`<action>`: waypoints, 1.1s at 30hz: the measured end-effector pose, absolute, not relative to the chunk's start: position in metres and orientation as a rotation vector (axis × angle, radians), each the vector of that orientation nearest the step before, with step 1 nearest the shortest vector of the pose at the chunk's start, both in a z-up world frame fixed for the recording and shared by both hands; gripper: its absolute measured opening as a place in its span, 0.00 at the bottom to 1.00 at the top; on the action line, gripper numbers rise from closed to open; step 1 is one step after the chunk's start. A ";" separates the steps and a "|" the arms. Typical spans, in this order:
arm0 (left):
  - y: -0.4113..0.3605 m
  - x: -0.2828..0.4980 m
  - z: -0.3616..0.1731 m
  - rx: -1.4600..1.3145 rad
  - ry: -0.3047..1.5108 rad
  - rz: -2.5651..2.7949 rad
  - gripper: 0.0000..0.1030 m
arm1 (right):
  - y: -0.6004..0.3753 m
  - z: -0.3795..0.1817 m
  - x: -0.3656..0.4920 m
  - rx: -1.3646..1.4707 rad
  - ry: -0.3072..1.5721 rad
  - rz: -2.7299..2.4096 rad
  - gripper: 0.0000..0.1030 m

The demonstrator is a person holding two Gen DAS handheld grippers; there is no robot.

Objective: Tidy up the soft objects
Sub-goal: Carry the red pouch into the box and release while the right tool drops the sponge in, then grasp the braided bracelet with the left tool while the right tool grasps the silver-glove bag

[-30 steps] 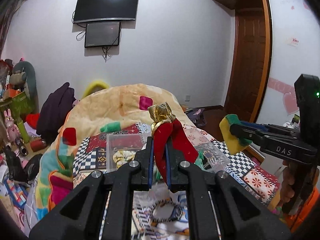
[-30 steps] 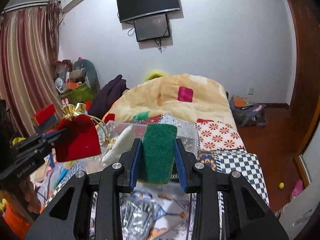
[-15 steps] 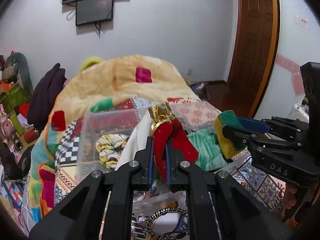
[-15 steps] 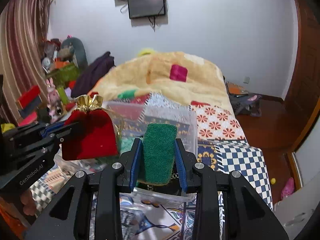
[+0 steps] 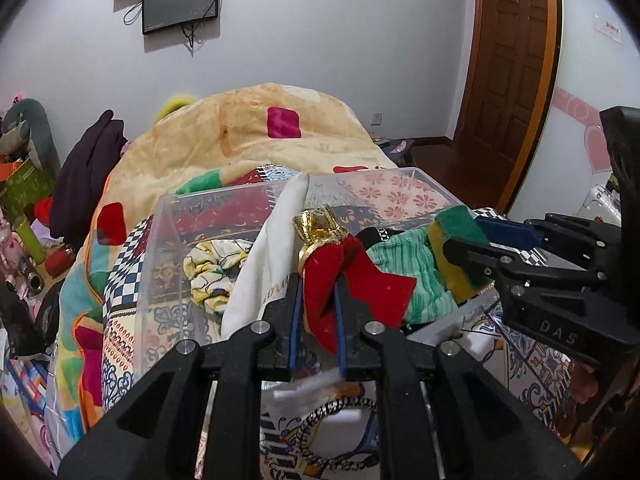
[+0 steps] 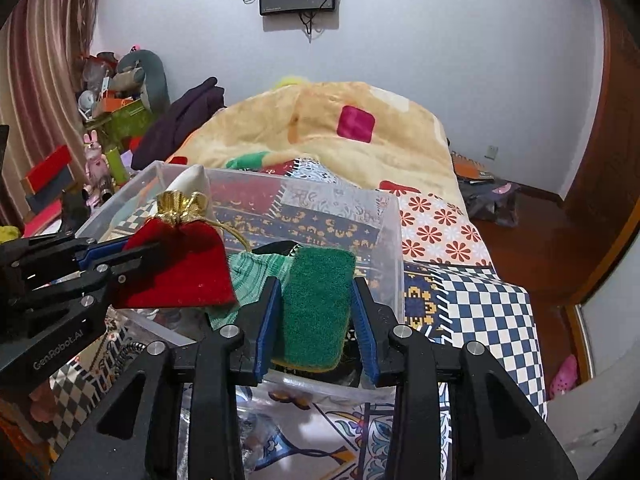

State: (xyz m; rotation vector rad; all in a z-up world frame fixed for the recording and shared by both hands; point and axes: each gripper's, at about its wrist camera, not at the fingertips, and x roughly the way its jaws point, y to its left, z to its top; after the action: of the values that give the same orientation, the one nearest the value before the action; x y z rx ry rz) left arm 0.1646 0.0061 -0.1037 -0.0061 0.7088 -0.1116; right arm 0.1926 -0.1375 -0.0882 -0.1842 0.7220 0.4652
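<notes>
My left gripper (image 5: pixel 316 280) is shut on a red velvet pouch (image 5: pixel 332 276) with a gold top, held over the clear plastic bin (image 5: pixel 168 232); the pouch also shows in the right wrist view (image 6: pixel 180 268). My right gripper (image 6: pixel 314 284) is shut on a green and yellow sponge (image 6: pixel 316 304), held over the bin's near right part (image 6: pixel 394 248); the sponge also shows in the left wrist view (image 5: pixel 456 240). Inside the bin lie a white cloth (image 5: pixel 272 248), a yellow patterned scrunchie (image 5: pixel 212 268) and a green knit cloth (image 5: pixel 412 272).
The bin stands on a patchwork bedspread (image 6: pixel 460 280) in front of a heaped orange blanket (image 5: pixel 248 132). A braided ring (image 5: pixel 332 432) lies on a bag below my left gripper. Clutter and a dark garment (image 5: pixel 88 172) stand at the left. A wooden door (image 5: pixel 508 60) is at the right.
Both grippers have moved forward and down toward the bin, still holding the pouch and the sponge. The bin now fills the middle of both views.
</notes>
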 end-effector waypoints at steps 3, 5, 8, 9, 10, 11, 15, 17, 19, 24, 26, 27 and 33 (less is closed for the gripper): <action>0.009 0.159 -0.099 -0.025 0.705 -0.128 0.21 | -0.138 -0.085 0.191 -0.183 0.721 0.471 0.37; 0.010 0.153 -0.095 -0.025 0.691 -0.131 0.29 | -0.139 -0.082 0.188 -0.179 0.713 0.476 0.45; 0.010 0.142 -0.086 -0.021 0.657 -0.125 0.38 | -0.142 -0.075 0.182 -0.174 0.688 0.481 0.52; 0.010 0.138 -0.083 -0.020 0.647 -0.124 0.40 | -0.143 -0.072 0.179 -0.169 0.679 0.483 0.53; 0.011 0.134 -0.079 -0.020 0.636 -0.123 0.44 | -0.145 -0.068 0.176 -0.163 0.666 0.488 0.55; 0.011 0.130 -0.075 -0.020 0.621 -0.120 0.48 | -0.146 -0.064 0.173 -0.160 0.656 0.491 0.55; 0.014 0.113 -0.059 -0.027 0.570 -0.107 0.59 | -0.151 -0.051 0.161 -0.153 0.612 0.507 0.60; 0.016 0.105 -0.054 -0.038 0.549 -0.099 0.69 | -0.155 -0.045 0.153 -0.142 0.584 0.513 0.75; 0.018 0.098 -0.053 -0.044 0.542 -0.093 0.70 | -0.159 -0.040 0.143 -0.125 0.555 0.519 0.82; 0.025 0.087 -0.067 -0.058 0.587 -0.077 0.82 | -0.165 -0.043 0.130 -0.100 0.561 0.533 0.93; 0.028 0.084 -0.077 -0.049 0.612 -0.063 0.82 | -0.164 -0.052 0.127 -0.104 0.581 0.542 0.95; 0.030 0.085 -0.080 -0.046 0.622 -0.060 0.82 | -0.162 -0.055 0.125 -0.114 0.592 0.544 0.95; 0.036 0.086 -0.112 -0.026 0.713 -0.029 0.82 | -0.152 -0.096 0.125 -0.156 0.714 0.555 0.95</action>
State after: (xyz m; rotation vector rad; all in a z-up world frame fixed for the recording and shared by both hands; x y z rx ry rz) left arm 0.0860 0.0362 -0.1116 -0.0261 0.7128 -0.0291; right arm 0.1253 -0.1522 -0.0958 -0.1556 0.7143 0.5554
